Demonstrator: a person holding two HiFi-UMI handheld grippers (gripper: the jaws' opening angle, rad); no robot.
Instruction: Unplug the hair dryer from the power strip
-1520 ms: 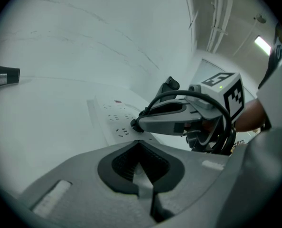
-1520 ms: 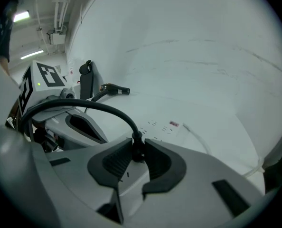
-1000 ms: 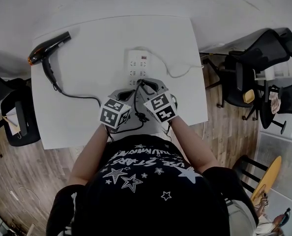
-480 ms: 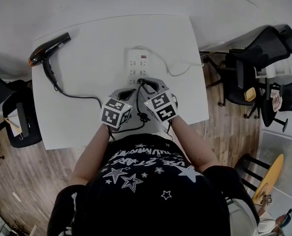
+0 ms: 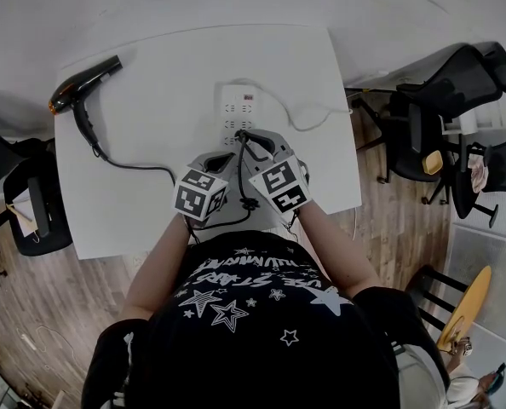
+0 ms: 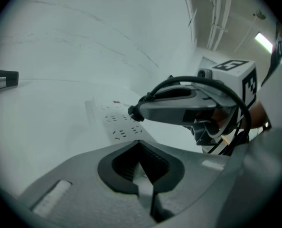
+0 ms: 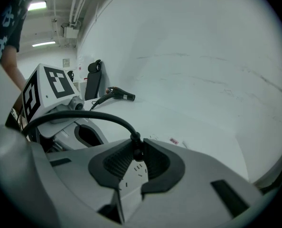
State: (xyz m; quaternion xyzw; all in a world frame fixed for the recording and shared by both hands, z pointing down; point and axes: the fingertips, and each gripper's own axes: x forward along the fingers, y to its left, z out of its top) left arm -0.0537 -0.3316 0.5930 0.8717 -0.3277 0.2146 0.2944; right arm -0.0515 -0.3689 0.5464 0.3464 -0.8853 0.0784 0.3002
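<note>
The right tool [image 7: 138, 145] is clamped on the black plug [image 7: 137, 151] of the dryer's cord [image 7: 84, 118]. Its jaws have just been closing a little, and the ribbed pads press the plug from both sides. The plug sits right over the near sockets of the white strip [image 5: 238, 106], which lies flat mid-desk [image 5: 151, 216], its long side running near to far. Whether the prongs are out of the socket cannot be told.

From the plug the cord arches back over the right tool and loops down between the two tools by the near edge. It then runs left across the desk to the dryer [image 5: 83, 86], which lies at the far left corner, well apart from the strip.

The left tool [image 6: 140, 144] is closed with nothing in it, its pad tips touching. It points at the strip's near end from just left of the right tool. The strip's own white cable [image 5: 300, 129] leaves its far end and trails toward the desk's right edge.
</note>
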